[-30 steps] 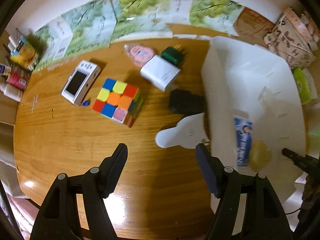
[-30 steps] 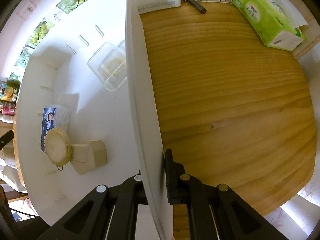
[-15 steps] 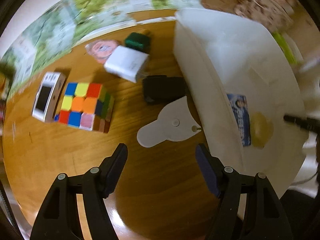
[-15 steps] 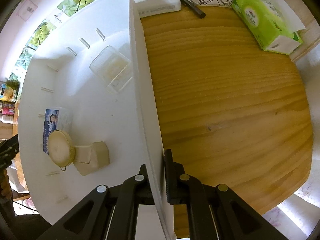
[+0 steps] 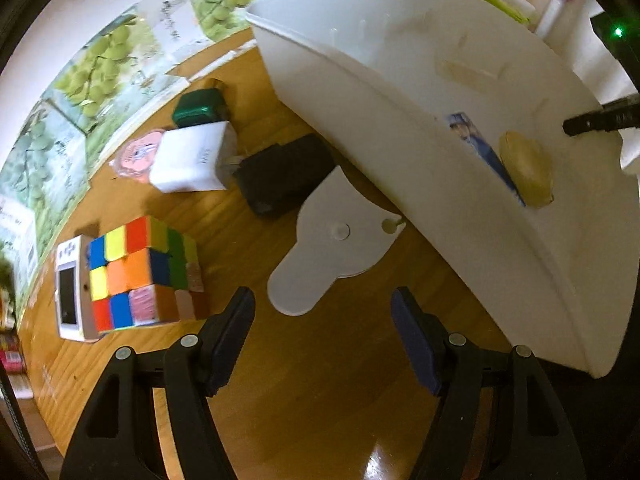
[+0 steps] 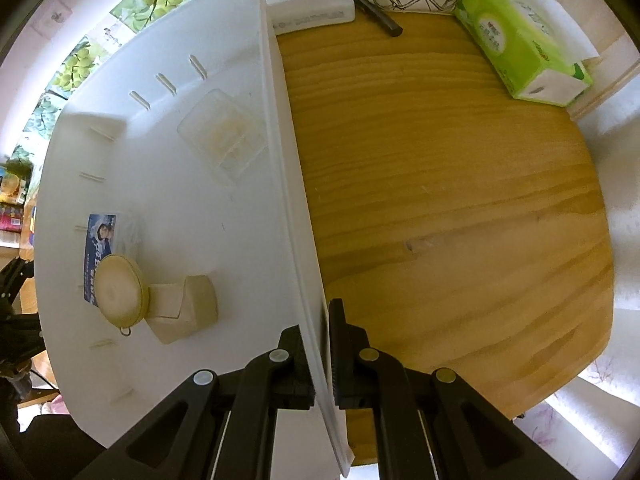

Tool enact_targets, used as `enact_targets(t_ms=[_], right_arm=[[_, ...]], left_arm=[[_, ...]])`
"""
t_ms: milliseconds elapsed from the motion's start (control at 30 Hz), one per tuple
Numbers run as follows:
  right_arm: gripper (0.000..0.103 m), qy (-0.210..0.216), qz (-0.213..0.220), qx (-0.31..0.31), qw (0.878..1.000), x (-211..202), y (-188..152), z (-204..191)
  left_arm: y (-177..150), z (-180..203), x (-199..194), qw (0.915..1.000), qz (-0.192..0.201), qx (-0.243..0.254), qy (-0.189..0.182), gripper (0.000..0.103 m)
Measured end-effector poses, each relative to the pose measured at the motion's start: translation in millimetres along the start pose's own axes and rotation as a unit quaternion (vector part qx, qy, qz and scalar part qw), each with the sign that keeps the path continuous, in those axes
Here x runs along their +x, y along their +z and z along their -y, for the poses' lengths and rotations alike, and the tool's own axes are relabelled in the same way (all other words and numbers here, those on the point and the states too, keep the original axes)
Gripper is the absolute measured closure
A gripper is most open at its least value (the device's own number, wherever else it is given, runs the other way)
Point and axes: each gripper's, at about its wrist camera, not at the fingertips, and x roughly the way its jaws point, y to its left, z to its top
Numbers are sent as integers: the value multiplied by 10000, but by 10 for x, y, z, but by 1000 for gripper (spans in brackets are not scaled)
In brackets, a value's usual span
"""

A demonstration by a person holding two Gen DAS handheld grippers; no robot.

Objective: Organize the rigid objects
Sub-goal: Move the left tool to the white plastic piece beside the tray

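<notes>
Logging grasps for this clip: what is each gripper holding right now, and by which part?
The right gripper is shut on the white bin, pinching its thin side wall at the rim. The left gripper is open over the table, holding nothing.

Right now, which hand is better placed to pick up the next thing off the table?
The left. Its fingers are open just above the flat white piece, while the right fingers are clamped on the white bin's wall.
</notes>
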Motion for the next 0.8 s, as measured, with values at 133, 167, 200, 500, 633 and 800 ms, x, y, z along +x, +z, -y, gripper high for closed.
enact_targets(t_ms=[133, 167, 200, 500, 633, 800], right_arm=[[98, -50, -48, 37, 10000, 27, -40, -36], [98, -63, -54, 46, 10000, 31, -43, -46], [98, -92, -70, 43, 9999, 37, -46, -64], [98, -220, -157, 81, 9996, 81, -4, -154], [97, -253, -200, 115, 9994, 81, 38, -156], [97, -279, -234, 139, 9992, 33, 152, -167]], left_arm=[[4, 12, 46, 9997, 134, 130, -183, 29], [8, 10, 45, 9994, 207, 167, -203, 29], [15, 7, 52, 9993, 249, 177, -224, 29], [95, -51, 132, 9980, 469, 237, -363, 29], [100, -12, 156, 9974, 492, 409, -329, 29], [178, -65, 259, 9968, 531, 452, -381, 29]])
